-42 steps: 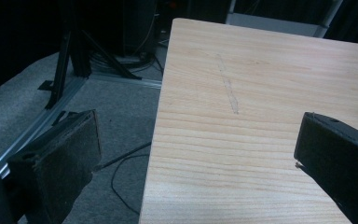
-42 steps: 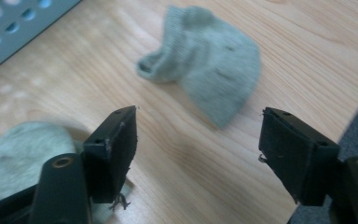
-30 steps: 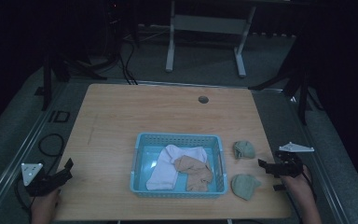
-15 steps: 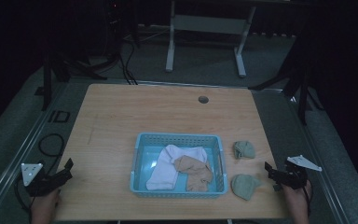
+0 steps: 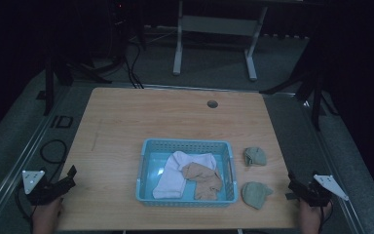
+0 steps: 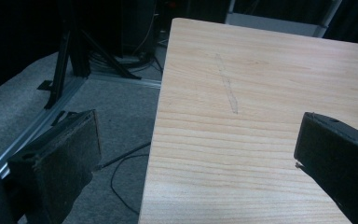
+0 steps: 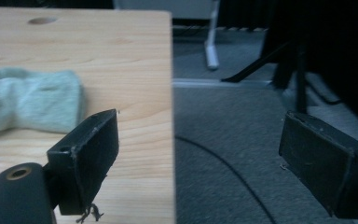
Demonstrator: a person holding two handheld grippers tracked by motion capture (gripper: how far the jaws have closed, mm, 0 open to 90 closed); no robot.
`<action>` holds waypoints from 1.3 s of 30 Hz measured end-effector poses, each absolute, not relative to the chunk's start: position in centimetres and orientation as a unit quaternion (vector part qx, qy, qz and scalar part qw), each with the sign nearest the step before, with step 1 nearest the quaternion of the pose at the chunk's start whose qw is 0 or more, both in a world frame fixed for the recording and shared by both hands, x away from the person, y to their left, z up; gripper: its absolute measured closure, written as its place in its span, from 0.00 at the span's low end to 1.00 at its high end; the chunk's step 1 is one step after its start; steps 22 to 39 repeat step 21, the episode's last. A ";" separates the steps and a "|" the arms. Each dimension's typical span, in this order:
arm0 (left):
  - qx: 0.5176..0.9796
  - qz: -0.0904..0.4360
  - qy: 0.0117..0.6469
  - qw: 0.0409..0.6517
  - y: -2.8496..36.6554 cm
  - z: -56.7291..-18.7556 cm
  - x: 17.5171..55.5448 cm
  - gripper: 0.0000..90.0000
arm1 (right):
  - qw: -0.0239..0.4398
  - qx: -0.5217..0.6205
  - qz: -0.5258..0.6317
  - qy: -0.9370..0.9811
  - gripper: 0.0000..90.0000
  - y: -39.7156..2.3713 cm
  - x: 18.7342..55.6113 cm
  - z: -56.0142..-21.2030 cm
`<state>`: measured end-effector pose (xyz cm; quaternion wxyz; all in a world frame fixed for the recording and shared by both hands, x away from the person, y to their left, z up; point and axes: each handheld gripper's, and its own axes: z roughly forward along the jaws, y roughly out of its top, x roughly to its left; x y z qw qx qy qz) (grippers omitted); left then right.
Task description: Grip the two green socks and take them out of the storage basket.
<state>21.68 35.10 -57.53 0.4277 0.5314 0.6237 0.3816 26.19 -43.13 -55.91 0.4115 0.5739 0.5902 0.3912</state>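
A light blue basket point(image 5: 185, 145) sits near the table's front edge with a white sock point(image 5: 175, 173) and a tan sock point(image 5: 203, 179) lying in it. Two grey-green balled socks rest to its right: one farther back point(image 5: 255, 156), one nearer point(image 5: 256, 194). My left gripper point(image 5: 68, 176) is held at the front left corner, open and empty, its jaws straddling the table's left edge point(image 6: 156, 135). At the front right corner my right gripper point(image 5: 292, 181) is open and empty, beside the table's right edge. A grey-green sock point(image 7: 32, 102) lies ahead of its left jaw.
The wooden table point(image 5: 126, 122) has a round cable hole point(image 5: 212, 104) at the back. A white desk frame point(image 5: 214, 29) stands behind it. Black stands point(image 5: 316, 92) and cables point(image 5: 53, 146) lie on the grey floor on both sides.
My right gripper has drawn back toward the front right corner, away from the nearer grey-green sock. The left gripper has stayed where it was.
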 end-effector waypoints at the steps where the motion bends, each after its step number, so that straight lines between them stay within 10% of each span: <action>1: 0.531 0.382 0.624 0.428 35.1 -57.5 21.7 0.01 | 0.411 0.575 0.395 0.587 0.13 -43.2 26.1 -56.0; 39: 0.532 0.381 0.624 0.427 35.1 -57.5 21.7 0.01 | 0.407 0.580 0.411 0.574 0.13 -43.6 26.1 -56.3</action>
